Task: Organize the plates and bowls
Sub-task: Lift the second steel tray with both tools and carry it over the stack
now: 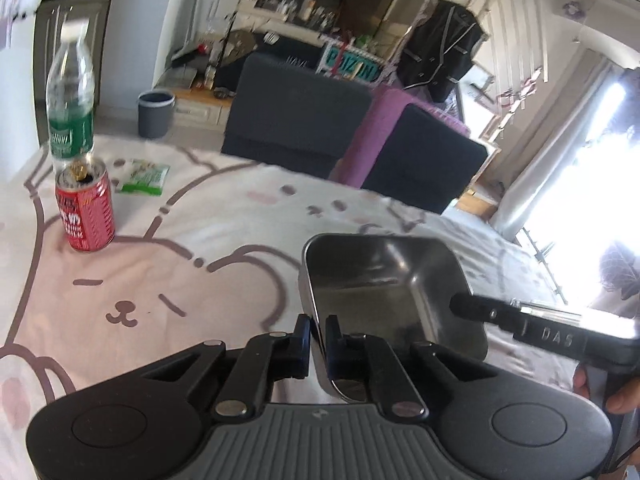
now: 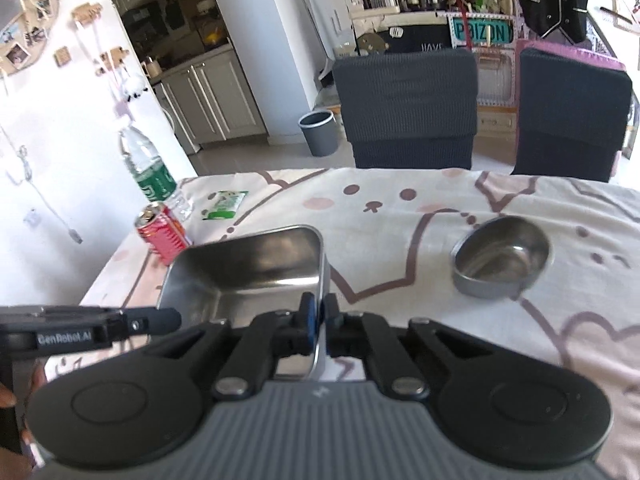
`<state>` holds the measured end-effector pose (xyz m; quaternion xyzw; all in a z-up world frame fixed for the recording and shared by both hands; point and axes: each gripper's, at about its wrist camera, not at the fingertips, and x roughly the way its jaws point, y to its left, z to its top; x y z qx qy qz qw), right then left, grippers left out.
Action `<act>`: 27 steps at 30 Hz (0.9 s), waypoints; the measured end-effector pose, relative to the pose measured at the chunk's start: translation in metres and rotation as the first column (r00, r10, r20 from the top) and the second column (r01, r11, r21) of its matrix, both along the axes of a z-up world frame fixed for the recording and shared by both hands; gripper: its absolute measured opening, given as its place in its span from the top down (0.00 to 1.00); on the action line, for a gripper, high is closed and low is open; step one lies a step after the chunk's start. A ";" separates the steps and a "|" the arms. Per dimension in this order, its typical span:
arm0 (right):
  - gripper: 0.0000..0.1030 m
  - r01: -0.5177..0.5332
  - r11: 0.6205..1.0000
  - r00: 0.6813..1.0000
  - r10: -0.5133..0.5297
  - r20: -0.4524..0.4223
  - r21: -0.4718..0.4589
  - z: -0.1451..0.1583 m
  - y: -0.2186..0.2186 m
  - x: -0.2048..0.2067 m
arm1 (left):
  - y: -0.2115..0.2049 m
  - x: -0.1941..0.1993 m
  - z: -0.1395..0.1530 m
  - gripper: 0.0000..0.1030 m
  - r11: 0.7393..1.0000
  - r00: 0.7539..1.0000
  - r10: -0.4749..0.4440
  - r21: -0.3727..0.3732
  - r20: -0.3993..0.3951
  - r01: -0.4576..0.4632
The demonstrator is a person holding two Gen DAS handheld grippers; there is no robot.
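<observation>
Both jaws astride tray [image 2: 248, 264] rim

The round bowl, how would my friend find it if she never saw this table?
Look at the bear-print tablecloth. The round bowl sits alone to the right of the square tray. It is small, shiny, curved-sided metal; no gripper is touching it.
</observation>
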<state>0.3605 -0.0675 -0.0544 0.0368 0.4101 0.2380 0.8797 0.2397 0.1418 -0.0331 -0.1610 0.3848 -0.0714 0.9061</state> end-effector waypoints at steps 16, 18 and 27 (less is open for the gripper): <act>0.94 0.105 0.993 0.993 -0.108 0.047 0.053 0.045 -0.116 -0.106 | -0.105 -0.074 0.040 0.93 0.993 0.991 -0.121 -0.010 0.050 0.121; 0.94 0.122 0.990 0.991 -0.126 0.052 0.063 0.045 -0.131 -0.117 | -0.115 -0.079 0.035 0.93 0.990 0.990 -0.136 -0.020 0.046 0.137; 0.93 0.181 0.983 0.979 -0.183 0.088 0.028 0.035 -0.169 -0.152 | -0.160 -0.086 0.021 0.93 0.980 0.980 -0.195 -0.036 0.041 0.196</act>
